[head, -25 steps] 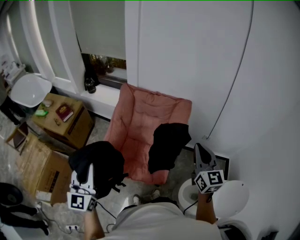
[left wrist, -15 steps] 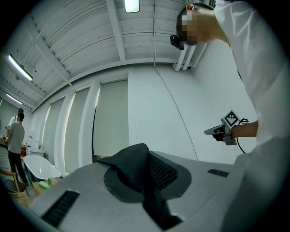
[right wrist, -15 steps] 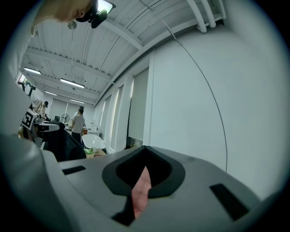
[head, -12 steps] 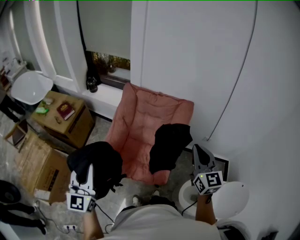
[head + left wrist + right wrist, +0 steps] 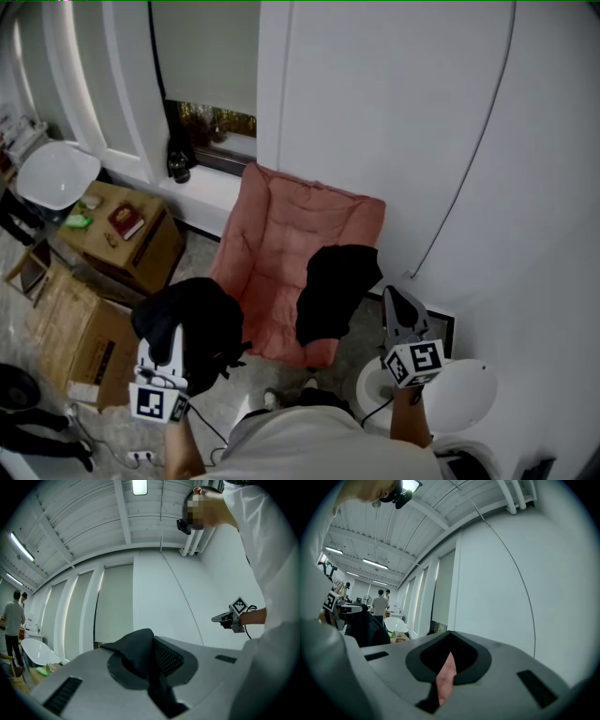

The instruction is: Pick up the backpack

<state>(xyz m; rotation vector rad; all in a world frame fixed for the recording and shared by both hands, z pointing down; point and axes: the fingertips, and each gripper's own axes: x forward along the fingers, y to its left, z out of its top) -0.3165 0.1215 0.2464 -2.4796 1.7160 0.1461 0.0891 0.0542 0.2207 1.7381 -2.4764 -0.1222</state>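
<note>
The black backpack (image 5: 195, 323) hangs in the air at the lower left of the head view, off the floor and beside the pink chair. My left gripper (image 5: 173, 337) is shut on its top; dark fabric and mesh (image 5: 140, 651) fill the gap between the jaws in the left gripper view. My right gripper (image 5: 394, 298) is held out level at the lower right, near the white wall, shut with nothing in it. A narrow slit between its jaws (image 5: 449, 657) shows only pink. The backpack (image 5: 365, 626) appears at the left of the right gripper view.
A pink folding chair (image 5: 277, 239) stands against the wall with a black garment (image 5: 333, 291) draped on its seat. Cardboard boxes (image 5: 70, 328), a low wooden stand (image 5: 141, 248) and a white seat (image 5: 56, 173) are at the left. A white round object (image 5: 461, 394) sits at my right.
The right gripper has edged slightly left toward the chair. The left gripper and the hanging backpack have stayed where they were.
</note>
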